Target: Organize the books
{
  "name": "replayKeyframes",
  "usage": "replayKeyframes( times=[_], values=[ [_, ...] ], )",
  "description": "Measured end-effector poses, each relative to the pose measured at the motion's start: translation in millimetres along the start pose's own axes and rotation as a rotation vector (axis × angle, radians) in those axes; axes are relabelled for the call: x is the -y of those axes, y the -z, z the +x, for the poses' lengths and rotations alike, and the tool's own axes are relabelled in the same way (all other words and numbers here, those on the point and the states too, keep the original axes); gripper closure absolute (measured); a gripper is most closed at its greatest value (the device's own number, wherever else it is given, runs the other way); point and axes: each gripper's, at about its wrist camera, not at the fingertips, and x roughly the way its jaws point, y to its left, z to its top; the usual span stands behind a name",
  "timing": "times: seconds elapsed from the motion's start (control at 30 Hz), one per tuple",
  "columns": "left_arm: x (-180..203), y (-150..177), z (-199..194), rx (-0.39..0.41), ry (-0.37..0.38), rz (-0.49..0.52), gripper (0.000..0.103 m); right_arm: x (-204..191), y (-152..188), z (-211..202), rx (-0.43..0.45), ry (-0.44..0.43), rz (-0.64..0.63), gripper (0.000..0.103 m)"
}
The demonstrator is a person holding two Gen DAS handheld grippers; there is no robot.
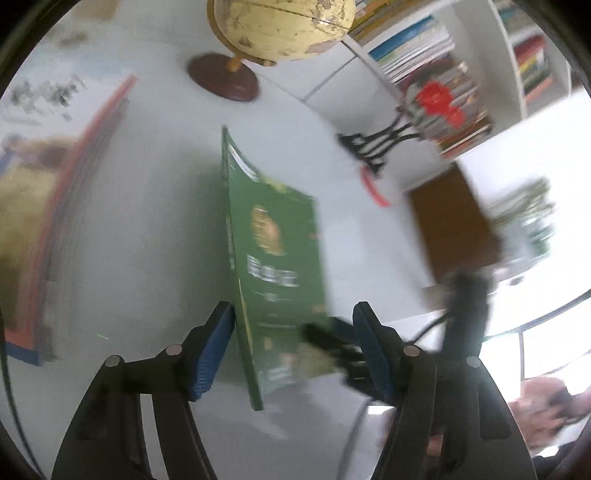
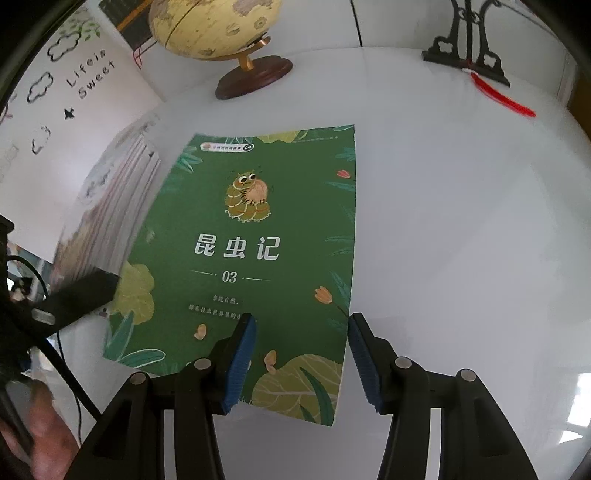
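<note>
A thin green book (image 1: pixel 277 258) with a cartoon insect on its cover stands tilted on its edge on the white table (image 2: pixel 461 221). My left gripper (image 1: pixel 293 310) straddles its lower end with the jaws far wider than the book. The left pad (image 1: pixel 214 350) lies close to the spine. In the right wrist view the green book (image 2: pixel 258 240) faces the camera. My right gripper (image 2: pixel 302 319) is open over the cover's lower right, one pad in front of the cover and the other at its right edge. A blurred black finger of the right gripper (image 1: pixel 328 339) rests at the cover.
A globe (image 2: pixel 210 26) on a wooden base stands at the back. A stack of books (image 1: pixel 37 221) lies to the left, and a black stand with a red tassel (image 2: pixel 469 55) sits at the back right. A filled white bookshelf (image 1: pixel 424 55) stands beyond. A hand (image 2: pixel 48 435) shows at the lower left.
</note>
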Motion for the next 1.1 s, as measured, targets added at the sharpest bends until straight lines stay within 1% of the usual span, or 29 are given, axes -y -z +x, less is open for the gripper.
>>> replayKeyframes(
  times=[0.03, 0.07, 0.1, 0.13, 0.17, 0.2, 0.23, 0.33, 0.43, 0.5, 0.53, 0.6, 0.63, 0.67, 0.8, 0.9, 1.03, 1.1],
  values=[
    [0.2, -0.3, 3.9, -0.002, 0.003, -0.010, 0.042, 2.9, -1.4, 0.4, -0.003, -0.017, 0.002, 0.051],
    [1.1, 0.4, 9.6, -0.007, -0.031, 0.006, 0.045, 4.1, -1.7, 0.3, -0.005, -0.029, 0.003, 0.051],
    [1.6, 1.4, 17.4, -0.017, -0.073, 0.029, 0.055, 4.5, -1.9, 0.4, -0.006, -0.039, 0.004, 0.051],
    [2.0, 1.6, 25.5, -0.031, -0.092, 0.036, 0.066, 6.7, -2.6, 0.6, -0.006, -0.053, 0.010, 0.051],
    [-2.2, 6.2, 35.8, -0.064, -0.112, 0.029, 0.072, 9.7, -1.6, -0.9, -0.007, -0.062, 0.014, 0.051],
    [-6.3, 8.8, 40.7, -0.081, -0.122, 0.023, 0.086, 10.8, -1.6, -0.6, -0.007, -0.070, 0.017, 0.051],
    [-6.2, 9.1, 46.8, -0.092, -0.137, 0.023, 0.092, 11.9, -1.4, -0.8, -0.009, -0.081, 0.020, 0.051],
    [-5.9, 12.8, 56.4, -0.105, -0.145, 0.009, 0.092, 14.8, -0.5, -1.4, -0.017, -0.101, 0.033, 0.051],
    [-2.5, 13.6, 54.8, -0.107, -0.127, -0.003, 0.093, 19.5, 0.1, -2.3, -0.028, -0.125, 0.058, 0.051],
    [-2.3, 7.9, 54.4, -0.120, -0.026, -0.069, 0.093, 20.7, -1.0, -2.6, -0.034, -0.140, 0.072, 0.051],
    [-2.6, 5.2, 52.2, -0.114, 0.007, -0.097, 0.093, 20.7, -2.0, -2.9, -0.036, -0.145, 0.077, 0.051],
    [-5.2, -0.2, 46.8, -0.100, 0.049, -0.128, 0.093, 20.2, -3.8, -5.5, -0.034, -0.157, 0.077, 0.051],
    [-7.9, -3.4, 44.4, -0.096, 0.083, -0.158, 0.093, 21.8, -5.7, -8.7, -0.029, -0.177, 0.086, 0.051],
    [-8.7, -5.5, 44.5, -0.092, 0.100, -0.176, 0.093, 23.3, -6.6, -10.8, -0.031, -0.194, 0.096, 0.051],
    [-7.3, -12.0, 43.8, -0.079, 0.141, -0.205, 0.093, 39.6, -5.0, -16.1, -0.057, -0.325, 0.199, 0.048],
    [-5.8, -12.8, 46.8, -0.082, 0.177, -0.232, 0.093, 58.2, 0.3, -9.0, -0.080, -0.455, 0.342, 0.047],
    [-1.0, -13.5, 54.0, -0.095, 0.172, -0.221, 0.093, 74.0, 8.6, 0.2, -0.094, -0.598, 0.494, 0.047],
    [0.8, -9.8, 54.8, -0.105, 0.165, -0.205, 0.093, 73.6, 10.4, -0.9, -0.073, -0.622, 0.513, 0.047]
  ],
)
